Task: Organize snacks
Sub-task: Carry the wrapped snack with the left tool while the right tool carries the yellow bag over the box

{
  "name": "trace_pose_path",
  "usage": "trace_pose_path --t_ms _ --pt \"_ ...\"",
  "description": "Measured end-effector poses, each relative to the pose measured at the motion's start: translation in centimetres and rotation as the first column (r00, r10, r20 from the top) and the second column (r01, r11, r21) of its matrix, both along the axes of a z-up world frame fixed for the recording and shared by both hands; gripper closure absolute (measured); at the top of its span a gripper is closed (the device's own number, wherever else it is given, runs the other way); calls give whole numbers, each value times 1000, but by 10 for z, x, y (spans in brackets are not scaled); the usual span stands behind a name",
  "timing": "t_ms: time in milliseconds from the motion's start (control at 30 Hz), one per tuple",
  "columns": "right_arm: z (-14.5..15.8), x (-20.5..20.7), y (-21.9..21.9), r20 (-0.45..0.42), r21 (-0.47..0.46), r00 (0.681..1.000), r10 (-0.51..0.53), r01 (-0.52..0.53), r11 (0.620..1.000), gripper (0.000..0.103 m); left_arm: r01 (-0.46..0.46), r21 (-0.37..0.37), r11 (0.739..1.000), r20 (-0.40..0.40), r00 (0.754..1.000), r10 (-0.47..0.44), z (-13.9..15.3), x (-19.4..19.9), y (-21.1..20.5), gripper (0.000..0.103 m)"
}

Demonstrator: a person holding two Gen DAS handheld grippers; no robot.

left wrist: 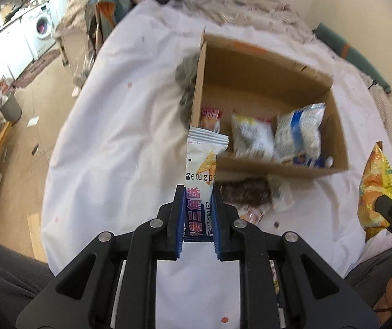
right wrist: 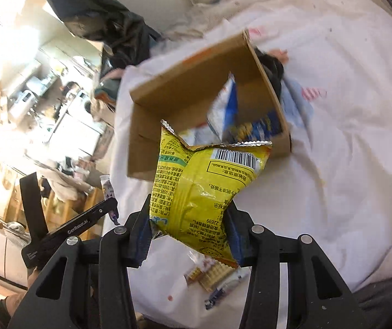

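My left gripper is shut on a narrow white snack packet and holds it above the bed, just short of the near left corner of the open cardboard box. The box holds several snack bags, among them a blue and white one. My right gripper is shut on a yellow chip bag, held up in front of the box. The chip bag also shows at the right edge of the left wrist view.
The box stands on a white sheet over the bed. A dark brown snack pack lies on the sheet before the box. More small packets lie under my right gripper. A dark cloth lies left of the box.
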State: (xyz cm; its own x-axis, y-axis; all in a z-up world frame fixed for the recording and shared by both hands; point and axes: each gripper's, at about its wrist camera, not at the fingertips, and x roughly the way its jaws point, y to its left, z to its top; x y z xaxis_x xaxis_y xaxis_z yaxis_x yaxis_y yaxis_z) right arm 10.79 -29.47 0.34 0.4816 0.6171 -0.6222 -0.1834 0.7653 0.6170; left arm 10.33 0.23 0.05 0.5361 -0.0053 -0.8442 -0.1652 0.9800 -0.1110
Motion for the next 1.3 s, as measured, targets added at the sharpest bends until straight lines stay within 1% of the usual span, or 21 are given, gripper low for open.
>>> trace_pose_path --t_ms 100,167,200,233,267,333,433,500,600,700,800,900,967,1033,1100,1233,1300 --pt "14 8 -6 63 33 997 -40 38 999 55 7 1 1000 46 999 -7 21 8 2 89" --pt "26 7 -18 132 95 987 -95 83 992 55 13 -6 1000 62 998 -13 32 16 5 89" --pt "33 5 -25 164 131 979 -125 104 986 55 27 -17 1000 59 998 -26 33 18 4 89" --pt "37 4 -30 191 147 970 -149 122 982 55 58 -40 997 56 997 -56 36 23 4 89" --pt "41 3 -34 209 151 964 -166 136 979 55 73 -41 997 62 996 -70 39 26 4 89" --pt "43 7 -38 222 149 958 -182 151 977 55 84 -10 996 76 994 -83 45 32 1 89" --pt "42 21 -37 210 119 962 -175 152 981 55 106 9 994 84 991 -106 50 44 -3 89" --pt "40 29 -32 204 88 965 -167 151 985 55 123 19 992 88 988 -124 51 51 -6 89" --pt "30 45 -20 168 29 977 -134 131 991 55 145 34 989 83 986 -147 48 64 -13 89" --pt "21 64 -2 140 -56 986 -88 97 994 55 169 41 985 55 984 -171 40 79 -22 89" --pt "10 81 14 119 -114 992 -42 55 992 55 198 33 980 12 980 -198 28 97 -30 89" --pt "-1 98 30 95 -188 995 -4 22 982 55 211 54 976 -11 977 -211 16 113 -36 89" --pt "-9 109 41 82 -231 996 18 2 973 55 216 66 974 -23 976 -215 7 123 -38 89" --pt "-12 116 52 93 -283 995 41 -13 959 55 222 64 973 -29 975 -221 0 129 -40 89" --pt "-18 125 66 94 -369 993 68 -29 929 55 230 77 970 -26 973 -229 -6 134 -42 89" --pt "-42 144 78 30 -470 997 73 -50 881 55 247 113 962 -23 969 -246 -18 143 -46 89" --pt "-52 150 79 -7 -491 998 69 -64 869 55 250 109 962 -32 968 -248 -22 148 -46 89"
